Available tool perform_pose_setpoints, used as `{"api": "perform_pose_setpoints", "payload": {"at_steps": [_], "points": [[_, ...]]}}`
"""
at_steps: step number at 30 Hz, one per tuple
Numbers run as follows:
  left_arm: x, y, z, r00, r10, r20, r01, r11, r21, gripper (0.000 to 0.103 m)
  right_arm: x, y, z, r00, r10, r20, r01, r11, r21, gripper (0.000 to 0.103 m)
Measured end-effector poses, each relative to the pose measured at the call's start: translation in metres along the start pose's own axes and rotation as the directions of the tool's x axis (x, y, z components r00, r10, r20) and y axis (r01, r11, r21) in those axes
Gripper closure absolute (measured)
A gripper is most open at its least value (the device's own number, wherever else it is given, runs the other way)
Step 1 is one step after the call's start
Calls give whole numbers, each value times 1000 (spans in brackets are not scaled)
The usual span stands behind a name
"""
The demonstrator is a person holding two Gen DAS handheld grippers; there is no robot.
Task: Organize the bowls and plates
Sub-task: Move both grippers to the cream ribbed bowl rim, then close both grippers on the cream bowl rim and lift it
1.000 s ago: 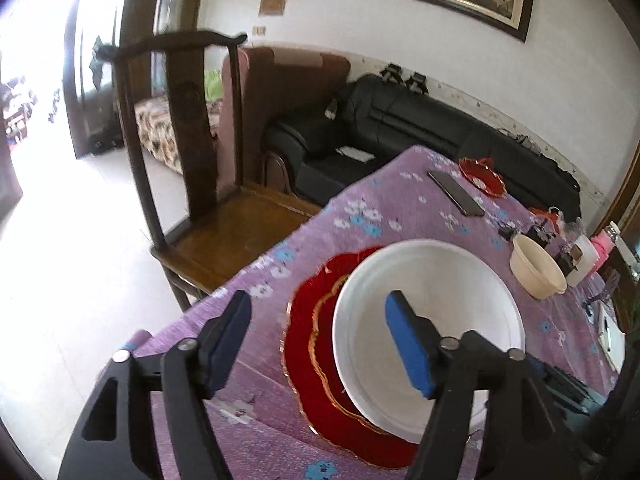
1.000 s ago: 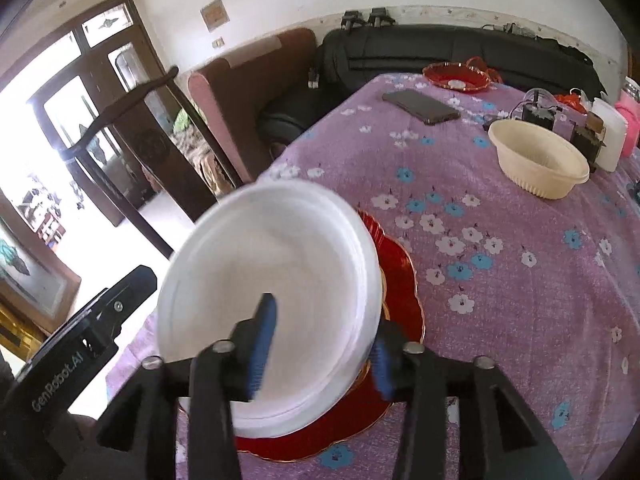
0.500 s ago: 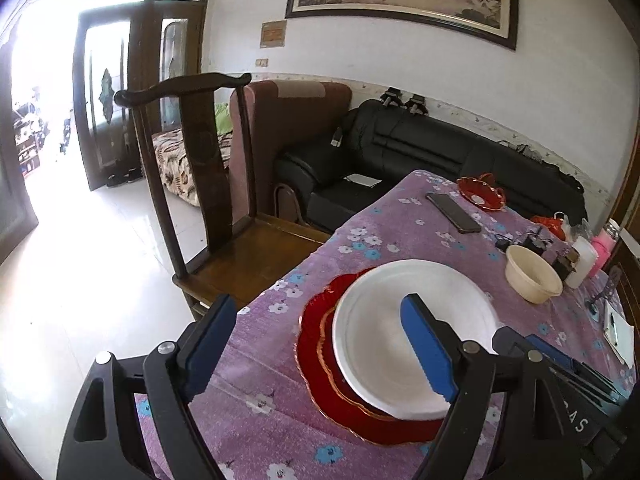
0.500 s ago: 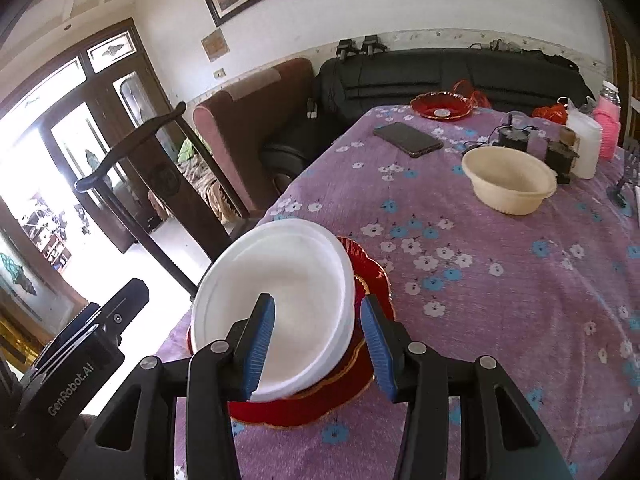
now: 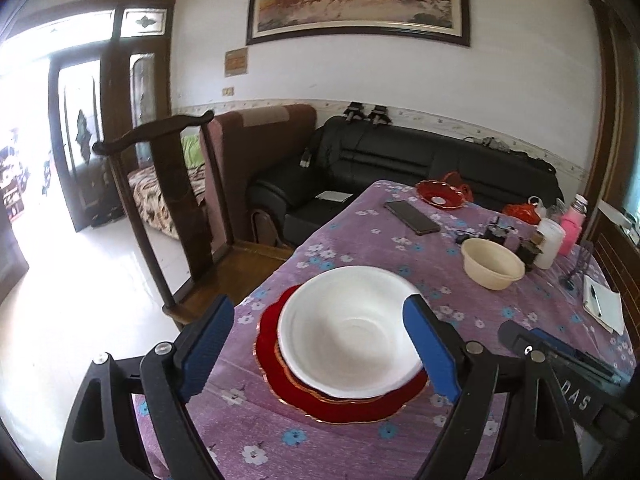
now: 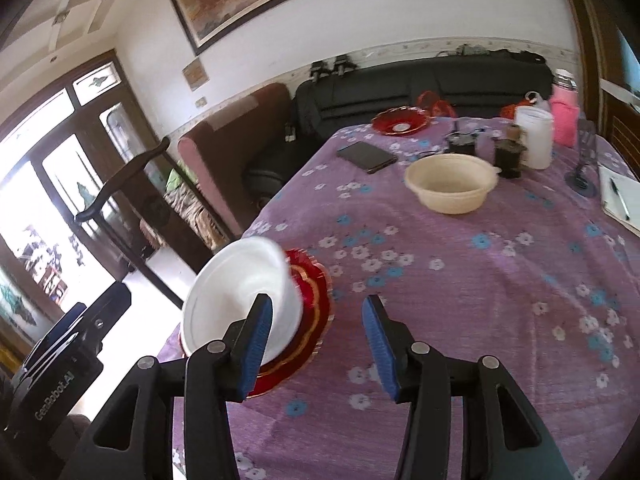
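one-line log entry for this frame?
white bowl on red plate | left gripper open | right gripper open, empty | cream bowl untouched

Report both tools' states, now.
Left tool: open, holding nothing, above the white bowl.
Right tool: open, holding nothing.

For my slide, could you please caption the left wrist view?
Open left gripper frames white bowl on red plate.

Bowl (image 5: 352, 336) on plate (image 5: 344, 404) near table (image 5: 360, 448) edge, second bowl (image 5: 492, 263) farther back
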State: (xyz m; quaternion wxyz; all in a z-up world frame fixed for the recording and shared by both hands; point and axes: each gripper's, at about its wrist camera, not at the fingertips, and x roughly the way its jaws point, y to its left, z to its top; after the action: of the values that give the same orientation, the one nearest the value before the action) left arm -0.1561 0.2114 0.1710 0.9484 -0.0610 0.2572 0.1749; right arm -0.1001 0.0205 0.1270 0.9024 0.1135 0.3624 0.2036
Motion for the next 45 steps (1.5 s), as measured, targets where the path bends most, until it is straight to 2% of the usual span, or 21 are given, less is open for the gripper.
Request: {"api": "perform_pose_setpoints", "payload": {"at_steps": [5,8,9,10,11,13,16,18,20,21,25,27,29,31,33,37,42,45], "points": [[-2,-22,4,1000,-23,9,22,998,53,14,-12,-29,5,1000,-18,19,17,999,44,50],[1,-37,15,996,-84,-20,86,992,93,14,-15,-53,11,999,-48,17,47,996,73,50],[3,-43,22,991,-124,-43,128,986,105,14,-16,-60,13,998,-59,16,58,995,83,50],[8,-49,33,978,-190,-82,198,974,111,14,-17,-71,17,997,-77,15,76,993,95,50],[12,-53,40,968,-228,-108,240,965,108,14,-18,-78,20,996,-90,15,88,991,102,50],[29,-65,59,923,-329,-200,350,933,80,14,-17,-99,29,990,-138,20,134,983,122,50],[66,-93,80,861,-394,-322,435,898,63,14,-11,-132,45,980,-196,12,192,968,163,50],[91,-115,88,852,-381,-358,439,893,95,14,-2,-155,56,977,-212,-7,209,956,206,50],[116,-135,93,861,-352,-367,419,900,120,14,11,-172,69,977,-213,-29,214,948,237,50],[133,-145,95,860,-343,-378,414,902,121,14,17,-177,74,977,-209,-37,212,946,244,50],[194,-176,96,812,-350,-466,431,899,74,14,53,-194,95,979,-189,-81,204,941,270,50],[218,-188,97,802,-334,-495,419,905,68,14,77,-203,104,980,-166,-113,192,936,296,50],[246,-201,94,801,-304,-515,392,918,67,14,96,-211,108,981,-140,-132,178,925,336,50],[272,-213,92,789,-287,-544,384,921,71,14,115,-220,113,981,-121,-151,170,914,368,50],[289,-222,89,784,-283,-553,379,923,65,14,130,-226,115,982,-108,-157,162,906,391,50],[324,-242,81,763,-261,-592,368,927,66,14,153,-232,117,981,-84,-173,150,897,416,50],[348,-262,71,768,-207,-607,342,933,115,14,171,-235,119,978,-82,-194,157,899,410,50],[358,-267,62,760,-171,-627,323,937,136,15,176,-237,119,976,-84,-201,161,899,406,50]]}}
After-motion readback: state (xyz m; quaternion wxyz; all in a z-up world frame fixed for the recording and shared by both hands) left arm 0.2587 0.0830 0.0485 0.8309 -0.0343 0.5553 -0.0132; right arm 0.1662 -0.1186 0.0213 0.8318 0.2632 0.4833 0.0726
